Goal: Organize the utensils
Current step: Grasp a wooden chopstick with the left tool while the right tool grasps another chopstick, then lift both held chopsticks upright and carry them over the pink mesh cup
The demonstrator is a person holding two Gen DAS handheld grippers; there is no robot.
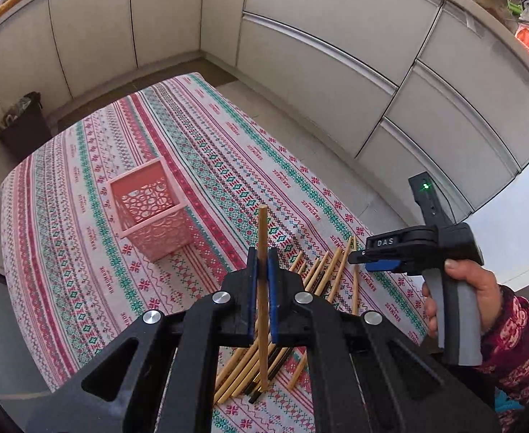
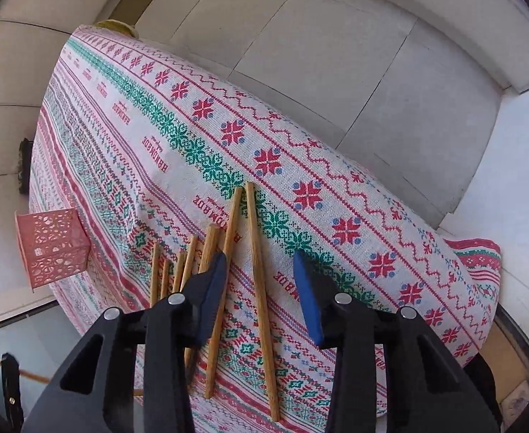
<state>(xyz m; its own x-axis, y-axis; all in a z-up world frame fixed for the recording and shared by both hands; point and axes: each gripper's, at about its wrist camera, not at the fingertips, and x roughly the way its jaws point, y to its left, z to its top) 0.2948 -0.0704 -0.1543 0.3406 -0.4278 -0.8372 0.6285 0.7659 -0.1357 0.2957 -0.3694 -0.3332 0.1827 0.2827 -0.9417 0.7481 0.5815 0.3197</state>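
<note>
- left gripper: blue pads pinched shut on one wooden chopstick, lifted off the table.
- held chopstick: long axis runs along the gripper's line, one end sticks out past the fingertips toward the far side, other end hangs down toward the pile.
- pile of chopsticks lies flat on the patterned cloth under and just right of the left gripper; mostly wood-coloured, a dark one or two among them; long axes roughly parallel, running near-to-far with a slight fan.
- pink perforated holder stands upright on the table, left of the pile and apart from it, open top up; inside not readable.
- right gripper: jaws part open, holding nothing, pads not touching anything; pointing steeply down over the pile's right edge.
- between its pads on the cloth: one long chopstick, axis near-to-far, far end tilted slightly left; another chopstick beside it passes just under the left pad.
- right hand grips the handle, patterned sleeve visible.
</note>
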